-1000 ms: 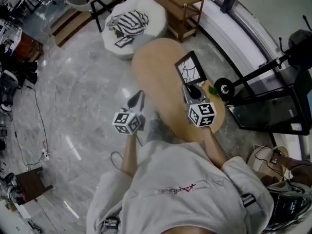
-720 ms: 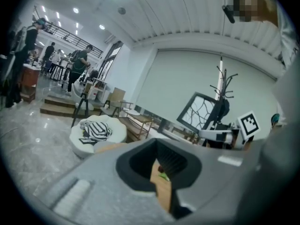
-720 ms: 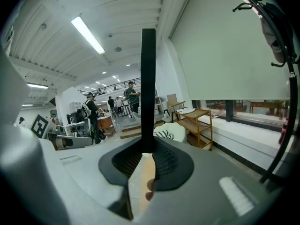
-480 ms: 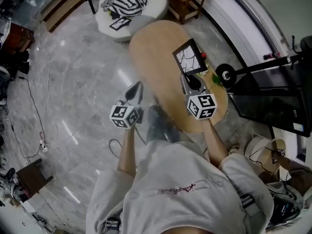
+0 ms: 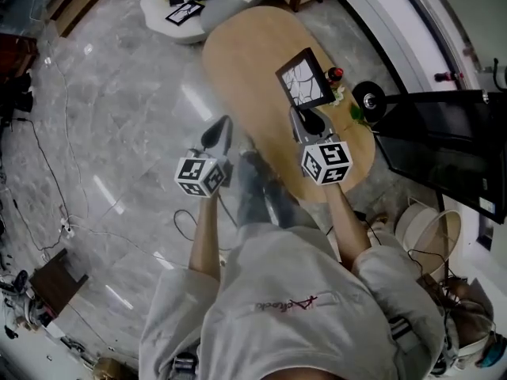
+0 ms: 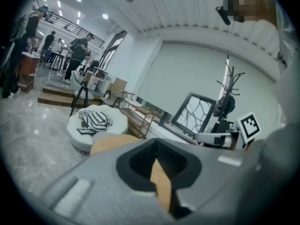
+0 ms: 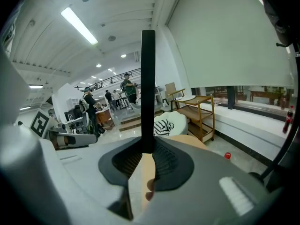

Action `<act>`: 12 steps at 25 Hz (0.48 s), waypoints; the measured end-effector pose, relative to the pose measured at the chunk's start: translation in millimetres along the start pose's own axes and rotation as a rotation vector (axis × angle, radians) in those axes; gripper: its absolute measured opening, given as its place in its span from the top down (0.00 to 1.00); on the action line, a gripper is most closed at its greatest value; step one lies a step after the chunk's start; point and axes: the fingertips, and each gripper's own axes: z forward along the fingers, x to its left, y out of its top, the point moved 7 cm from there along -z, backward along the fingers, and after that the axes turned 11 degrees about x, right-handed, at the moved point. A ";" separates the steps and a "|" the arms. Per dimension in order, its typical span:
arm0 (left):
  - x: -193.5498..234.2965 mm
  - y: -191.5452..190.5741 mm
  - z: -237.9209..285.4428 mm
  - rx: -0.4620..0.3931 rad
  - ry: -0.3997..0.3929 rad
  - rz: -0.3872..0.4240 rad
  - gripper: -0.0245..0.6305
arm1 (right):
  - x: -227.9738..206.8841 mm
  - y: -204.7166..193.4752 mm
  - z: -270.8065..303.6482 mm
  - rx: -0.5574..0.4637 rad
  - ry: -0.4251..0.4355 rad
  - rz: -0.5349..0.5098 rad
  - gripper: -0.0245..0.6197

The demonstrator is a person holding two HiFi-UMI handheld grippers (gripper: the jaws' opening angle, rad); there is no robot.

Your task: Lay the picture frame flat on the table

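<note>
Nearest to the person, the left gripper [image 5: 220, 131] is hanging beside the table [image 5: 245, 62], over the floor [image 5: 119, 109]. Its jaws are lying together with nothing between them, as far as the narrow slit in its own view is letting me judge. The right gripper [image 5: 305, 117] is reaching over the table, and its jaws are clamping on the picture frame [image 5: 304, 79], which is rising between the ribbed pads as a thin dark bar seen edge-on. The frame is standing tilted over the far half of the table, not yet flat, so I judge that the lowering step is in hand. The next move is calling for tipping the frame until its back is meeting the wood, gently, and only then parting the jaws. The frame is looking thin and rigid, with a dark border around a white sheet with black branching lines. The table is an oval of smooth light wood, and the floor is polished grey stone. Beyond, a round white pouf [image 6: 77, 137] is carrying a striped cloth [image 6: 96, 120].
</note>
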 end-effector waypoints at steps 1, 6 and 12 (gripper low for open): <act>4.4 -1.2 5.0 0.007 -0.002 -0.002 0.96 | -1.9 -1.9 6.2 0.007 -0.002 0.006 0.85; 24.8 -10.2 32.4 0.033 -0.020 -0.026 0.96 | -12.9 -14.2 37.0 0.042 -0.005 0.028 0.85; 44.7 -36.8 70.6 0.073 -0.042 -0.059 0.96 | -24.8 -40.5 72.4 0.087 0.000 0.032 0.85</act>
